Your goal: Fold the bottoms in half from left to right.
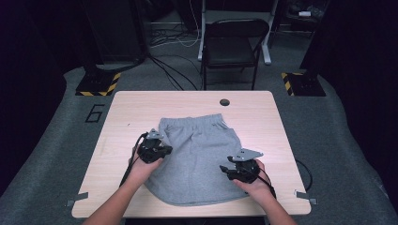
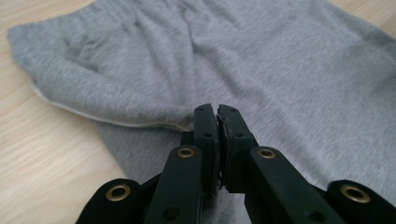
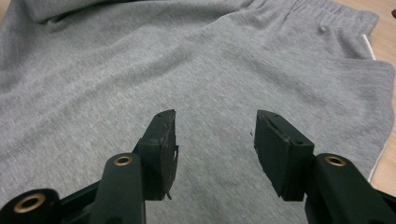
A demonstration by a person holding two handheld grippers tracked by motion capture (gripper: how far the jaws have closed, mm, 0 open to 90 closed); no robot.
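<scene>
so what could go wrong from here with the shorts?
1. The left gripper has its jaws closed at a folded edge of the grey shorts; whether cloth is pinched is unclear, so a pull may slip off.
2. The right gripper is open above flat cloth with no edge between its jaws, so closing may catch nothing, or bunch both layers.
</scene>
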